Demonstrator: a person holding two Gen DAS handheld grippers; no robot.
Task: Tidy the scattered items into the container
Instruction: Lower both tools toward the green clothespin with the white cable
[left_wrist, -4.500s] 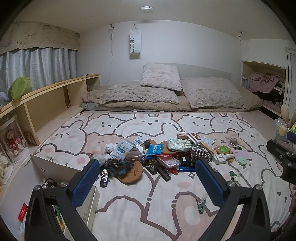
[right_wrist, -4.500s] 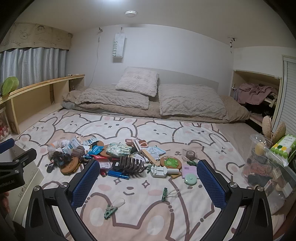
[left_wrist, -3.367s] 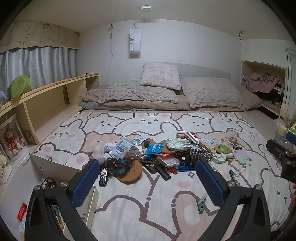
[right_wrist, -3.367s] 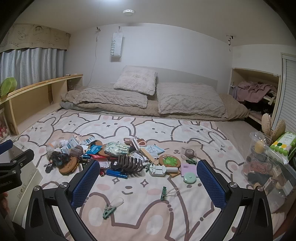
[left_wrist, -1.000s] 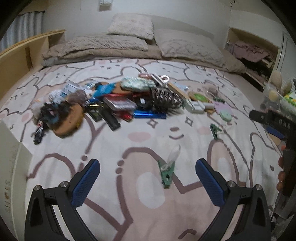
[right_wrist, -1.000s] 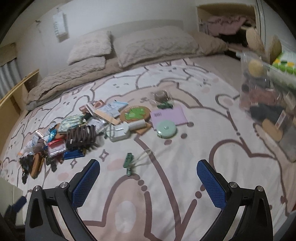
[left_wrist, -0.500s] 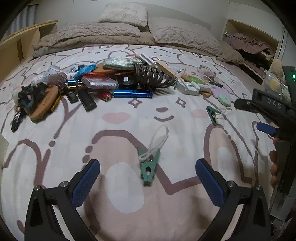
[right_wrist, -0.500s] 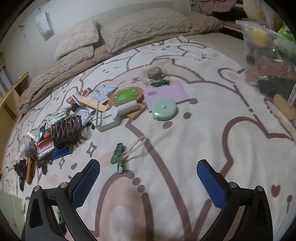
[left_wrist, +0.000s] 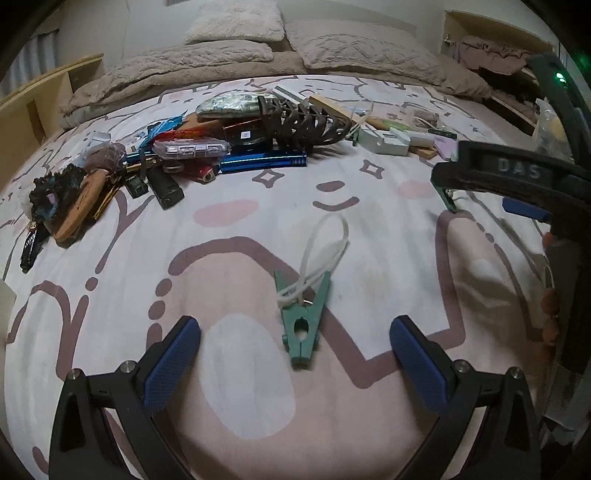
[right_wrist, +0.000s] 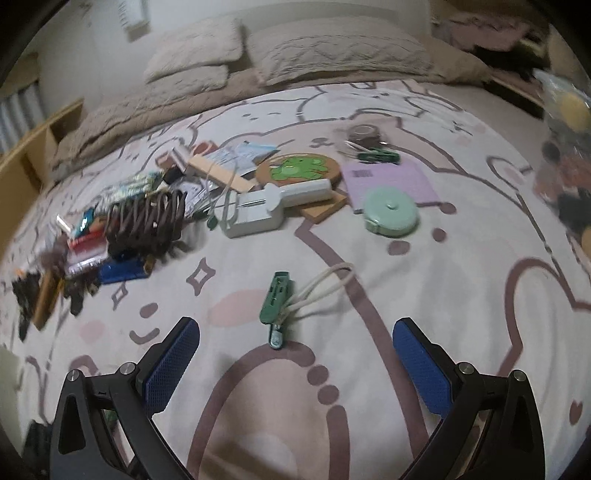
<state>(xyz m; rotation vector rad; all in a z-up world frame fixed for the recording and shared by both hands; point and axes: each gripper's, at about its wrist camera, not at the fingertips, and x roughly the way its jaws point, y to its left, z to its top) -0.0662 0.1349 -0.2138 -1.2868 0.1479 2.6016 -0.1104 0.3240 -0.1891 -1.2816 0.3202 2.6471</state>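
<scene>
Now I hold my left claw (left_wrist: 295, 349) wide open low over the blanket (left_wrist: 388, 229) so the green peg (left_wrist: 302, 321) lies between its fingers, my right claw (right_wrist: 295, 349) likewise spread near another peg (right_wrist: 277, 301).

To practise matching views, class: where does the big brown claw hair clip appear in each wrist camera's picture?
Left wrist: the brown claw hair clip sits upper centre, towards the right end of the pile.
Right wrist: it sits left of centre, at mid height.
Shared landmark: the blue bar lies just in front of it in both views.
</scene>
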